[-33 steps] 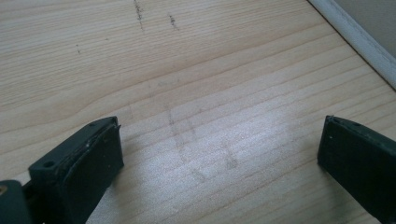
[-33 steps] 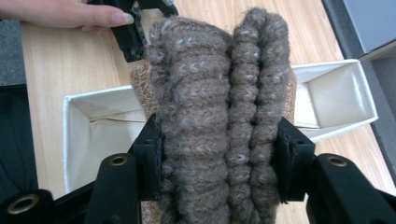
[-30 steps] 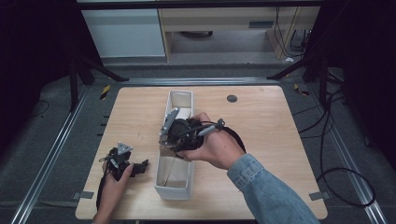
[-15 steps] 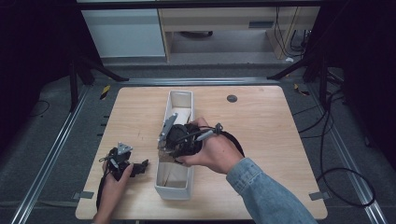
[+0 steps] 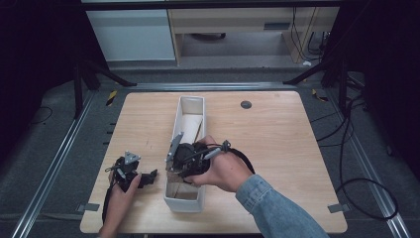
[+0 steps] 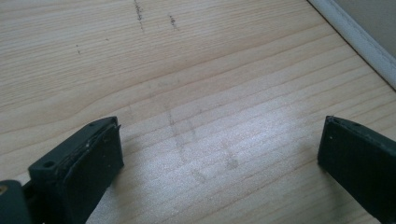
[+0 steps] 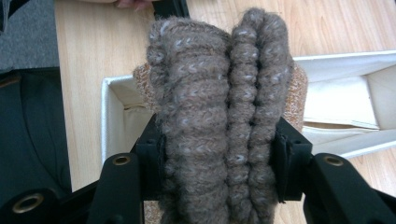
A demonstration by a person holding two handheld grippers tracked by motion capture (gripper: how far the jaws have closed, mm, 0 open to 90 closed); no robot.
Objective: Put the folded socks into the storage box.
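A folded grey-brown ribbed knit cloth [image 7: 224,116] is pinched in the right gripper [image 5: 184,159] above the long white fabric bin [image 5: 190,106], hiding the bin's contents. Left of the bin, the left gripper [image 5: 130,171] gapes empty on the pale wooden table [image 5: 277,139]; dark floor surrounds.

Grey-brown knit bundle [image 7: 219,116]; white bin [image 5: 189,106]; pale wood table [image 5: 287,144].

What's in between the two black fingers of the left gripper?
Nothing. In the left gripper view, the left gripper has its fingers wide apart, with just bare wooden table between them.
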